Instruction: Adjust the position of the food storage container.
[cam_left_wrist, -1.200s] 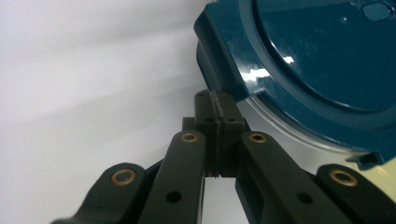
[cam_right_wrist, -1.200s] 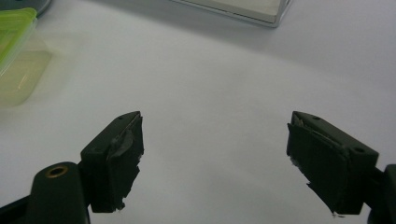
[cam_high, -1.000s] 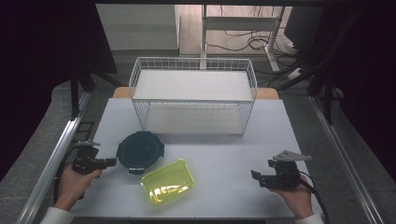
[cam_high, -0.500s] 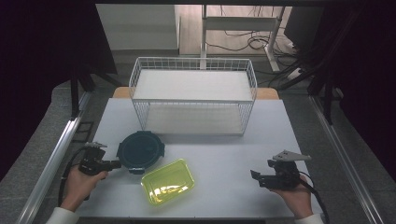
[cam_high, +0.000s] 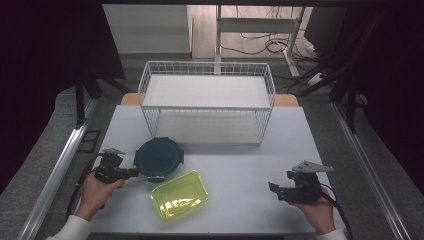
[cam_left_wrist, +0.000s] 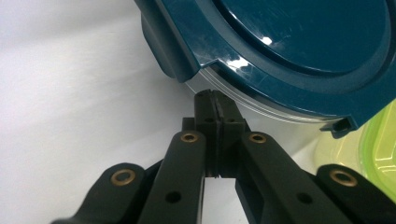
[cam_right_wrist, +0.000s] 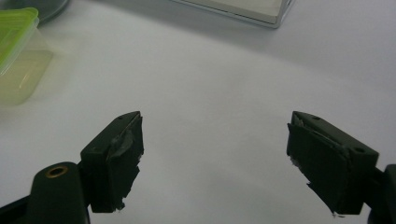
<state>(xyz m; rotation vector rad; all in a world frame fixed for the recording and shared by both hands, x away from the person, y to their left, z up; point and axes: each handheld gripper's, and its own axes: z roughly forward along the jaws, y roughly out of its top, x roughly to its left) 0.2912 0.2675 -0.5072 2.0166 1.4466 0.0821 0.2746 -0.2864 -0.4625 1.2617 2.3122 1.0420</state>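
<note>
White table (cam_high: 240, 165): one wire basket (cam_high: 207, 100), two containers; left claw (cam_high: 131, 172) closed empty, right claw (cam_high: 274, 189) wide apart.

Cropped edges and hidden contact

In the left gripper view the round teal container (cam_left_wrist: 299, 51) runs off at twelve and three o'clock, its rim hiding whether the left gripper (cam_left_wrist: 215, 100) touches it; the yellow-green box (cam_right_wrist: 16, 51) is cut at nine o'clock in the right gripper view.
</note>
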